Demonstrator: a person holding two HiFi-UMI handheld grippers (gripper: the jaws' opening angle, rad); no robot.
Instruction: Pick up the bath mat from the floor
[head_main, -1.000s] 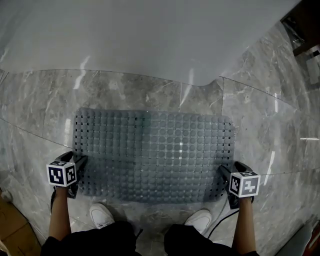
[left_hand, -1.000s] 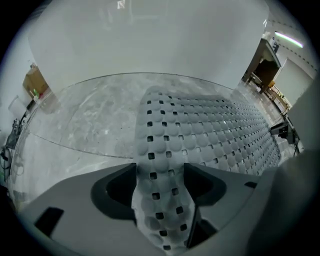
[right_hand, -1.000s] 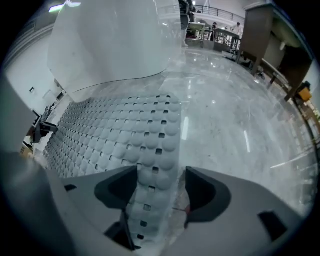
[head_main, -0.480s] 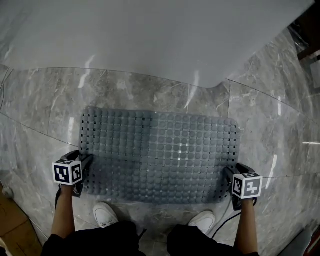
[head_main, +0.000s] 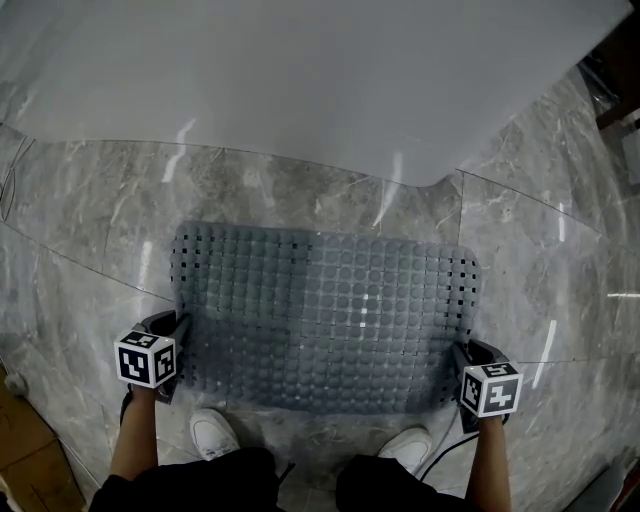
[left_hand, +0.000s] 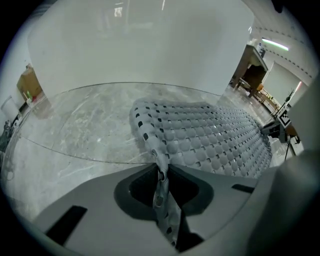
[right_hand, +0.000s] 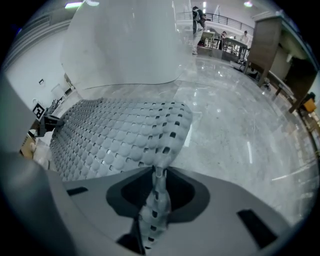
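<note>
A grey perforated bath mat (head_main: 322, 316) spreads over the marble floor between my two grippers. My left gripper (head_main: 172, 345) is closing on the mat's left edge, and in the left gripper view that edge (left_hand: 161, 176) runs pinched between the jaws. My right gripper (head_main: 464, 368) is closing on the mat's right edge, which the right gripper view shows folded and squeezed between its jaws (right_hand: 159, 186). In both gripper views the mat (left_hand: 210, 137) (right_hand: 120, 135) rises off the floor toward the jaws.
A large white curved wall or tub (head_main: 300, 70) stands just beyond the mat. The person's white shoes (head_main: 212, 432) are at the mat's near edge. A cardboard box (head_main: 25, 470) sits at the lower left. Marble floor (head_main: 90, 210) lies to both sides.
Both grippers have closed onto the mat's side edges. The mat's near part has lifted slightly, and the view has shifted a little downward.
</note>
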